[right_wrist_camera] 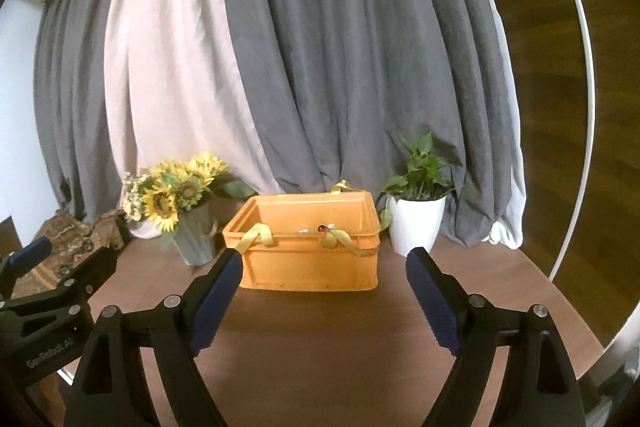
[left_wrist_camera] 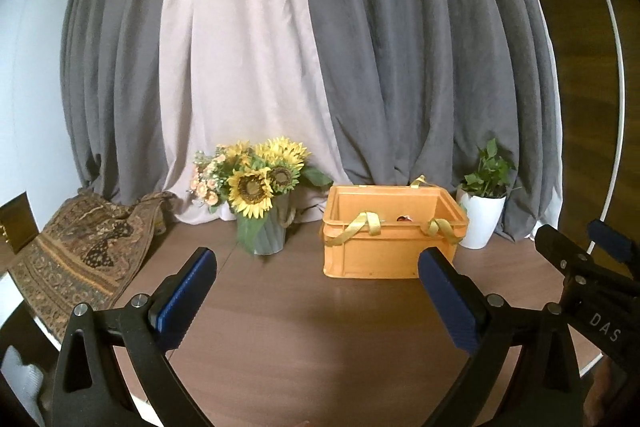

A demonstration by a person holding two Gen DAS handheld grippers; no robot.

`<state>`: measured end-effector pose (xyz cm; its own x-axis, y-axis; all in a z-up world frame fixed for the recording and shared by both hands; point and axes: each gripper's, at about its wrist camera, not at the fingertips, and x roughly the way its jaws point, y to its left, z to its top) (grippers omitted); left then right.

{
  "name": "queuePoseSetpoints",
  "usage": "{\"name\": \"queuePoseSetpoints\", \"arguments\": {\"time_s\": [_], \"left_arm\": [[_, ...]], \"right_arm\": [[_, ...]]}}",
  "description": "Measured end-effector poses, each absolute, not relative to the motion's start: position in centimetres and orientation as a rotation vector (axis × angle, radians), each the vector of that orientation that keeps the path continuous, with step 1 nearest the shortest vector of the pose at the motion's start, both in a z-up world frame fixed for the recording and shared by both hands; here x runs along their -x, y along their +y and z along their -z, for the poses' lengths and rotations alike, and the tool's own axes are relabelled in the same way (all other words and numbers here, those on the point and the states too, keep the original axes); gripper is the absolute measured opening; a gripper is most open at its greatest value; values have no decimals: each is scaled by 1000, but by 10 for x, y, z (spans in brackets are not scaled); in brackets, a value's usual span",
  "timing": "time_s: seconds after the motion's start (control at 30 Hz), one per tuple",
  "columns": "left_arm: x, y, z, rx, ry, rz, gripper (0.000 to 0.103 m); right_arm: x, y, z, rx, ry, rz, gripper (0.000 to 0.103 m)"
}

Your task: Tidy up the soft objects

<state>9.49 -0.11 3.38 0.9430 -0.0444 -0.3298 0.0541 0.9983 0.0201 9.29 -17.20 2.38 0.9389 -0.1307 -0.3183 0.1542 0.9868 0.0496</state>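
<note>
Toward the back of the round brown wooden table (right_wrist_camera: 320, 347): orange plastic crate (right_wrist_camera: 308, 263), yellow ribbon loops (right_wrist_camera: 260, 235) draped over its near rim. Left of the crate, grey ribbed vase of sunflowers (left_wrist_camera: 260, 195); farther left, at the table's edge, folded brown patterned cloth (left_wrist_camera: 88, 247). Just right of the crate, white pot with a green leafy plant (right_wrist_camera: 416, 223). Behind all of it, grey and pale pink hanging curtains (left_wrist_camera: 360, 47).

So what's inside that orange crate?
Little shows over the crate's near wall: a small red-brown thing and a whitish bit, both too small to name. Yellow ribbons drape over the rim. The wall hides the crate's floor.
</note>
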Motion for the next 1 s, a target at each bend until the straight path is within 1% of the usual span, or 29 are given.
{"name": "queuePoseSetpoints", "arguments": {"time_s": [0.17, 0.53, 1.0], "left_arm": [[-64, -2, -33, -27, 336, 40, 103], [-9, 1, -35, -41, 319, 37, 103], [26, 7, -39, -37, 302, 36, 103]], "right_arm": [[-58, -174, -23, -80, 317, 130, 88], [-5, -172, -22, -90, 316, 120, 89], [33, -166, -28, -83, 292, 111, 88]]}}
